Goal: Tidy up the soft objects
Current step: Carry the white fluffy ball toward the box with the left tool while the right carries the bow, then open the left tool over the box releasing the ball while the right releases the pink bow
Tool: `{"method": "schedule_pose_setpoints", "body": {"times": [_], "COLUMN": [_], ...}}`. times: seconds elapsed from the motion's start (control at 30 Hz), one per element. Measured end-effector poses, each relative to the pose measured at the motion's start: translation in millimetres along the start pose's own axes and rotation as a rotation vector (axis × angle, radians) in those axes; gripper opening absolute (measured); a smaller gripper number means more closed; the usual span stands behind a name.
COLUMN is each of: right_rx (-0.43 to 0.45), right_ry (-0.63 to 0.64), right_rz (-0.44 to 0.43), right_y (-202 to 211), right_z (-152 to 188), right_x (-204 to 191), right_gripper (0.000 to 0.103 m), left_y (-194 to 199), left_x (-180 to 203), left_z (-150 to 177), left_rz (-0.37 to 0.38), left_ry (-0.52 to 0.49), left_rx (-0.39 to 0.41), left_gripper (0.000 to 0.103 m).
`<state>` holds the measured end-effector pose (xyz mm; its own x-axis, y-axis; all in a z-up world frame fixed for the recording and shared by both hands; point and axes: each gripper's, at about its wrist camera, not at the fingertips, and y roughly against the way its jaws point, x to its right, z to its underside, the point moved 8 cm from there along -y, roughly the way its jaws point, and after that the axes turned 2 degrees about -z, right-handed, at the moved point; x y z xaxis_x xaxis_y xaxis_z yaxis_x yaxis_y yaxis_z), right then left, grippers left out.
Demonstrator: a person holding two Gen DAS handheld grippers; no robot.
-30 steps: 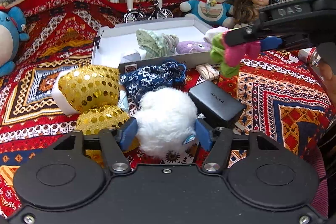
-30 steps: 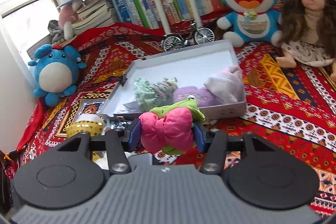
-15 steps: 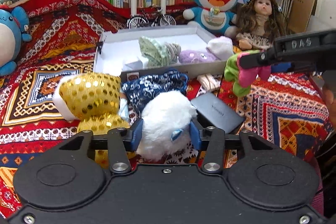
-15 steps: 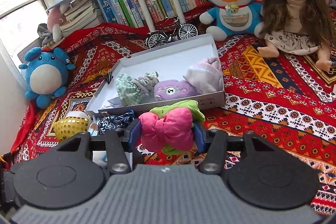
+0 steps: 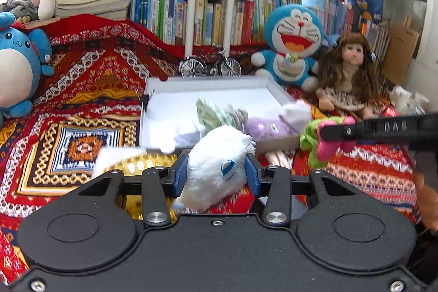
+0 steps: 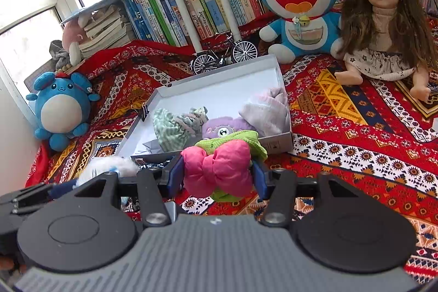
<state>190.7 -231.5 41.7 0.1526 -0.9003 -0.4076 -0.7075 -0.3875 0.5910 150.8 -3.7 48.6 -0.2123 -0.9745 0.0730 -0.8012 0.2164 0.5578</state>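
White fluffy toy (image 5: 216, 155) and pink-green bow (image 6: 219, 166) clenched, one per gripper, box ahead.
Beyond both fingers, three soft items lie in the white box (image 6: 284, 140); a gold sequin piece (image 5: 137, 166), perhaps others, remains outside.

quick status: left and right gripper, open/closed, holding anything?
Left gripper: closed on the white fluffy plush.
Right gripper: closed on the pink and green soft toy.
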Motion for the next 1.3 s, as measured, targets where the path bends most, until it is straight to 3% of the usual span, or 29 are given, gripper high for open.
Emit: {"method": "schedule_pose_setpoints", "body": {"times": [0.3,0.47,0.53,0.6,0.83,0.93,1.3], "right_rx": [0.099,0.161,0.176,0.182,0.120,0.102,0.055], "right_ry": [0.034,0.071,0.077,0.083,0.038,0.032,0.045], "right_rz": [0.003,-0.041,-0.071,-0.091,-0.066,-0.056,-0.043], "right_y": [-10,-34,-50,-67,-119,-129,-138], "right_z": [-62,-89,-94,-93,-71,-64,-49], "right_x": [-6,-14,-14,-12,2,5,9], "right_gripper": [0.056,0.056,0.056,0.056,0.056,0.056,0.056], "left_y": [-32,-78,-100,-114,-162,-177,-180], "left_x": [-18,-27,-34,-34,-34,-34,-30], "left_z": [-77,-105,-108,-110,-98,-89,-81], "left_rz": [-0.013,-0.025,-0.072,-0.021,-0.074,-0.084,-0.092], "left_ry": [0.091,0.142,0.169,0.154,0.100,0.102,0.082], "left_rx": [0.055,0.016,0.018,0.068,-0.001,-0.035,-0.062], "left_gripper": [0.042,0.042,0.042,0.042,0.041,0.036,0.038]}}
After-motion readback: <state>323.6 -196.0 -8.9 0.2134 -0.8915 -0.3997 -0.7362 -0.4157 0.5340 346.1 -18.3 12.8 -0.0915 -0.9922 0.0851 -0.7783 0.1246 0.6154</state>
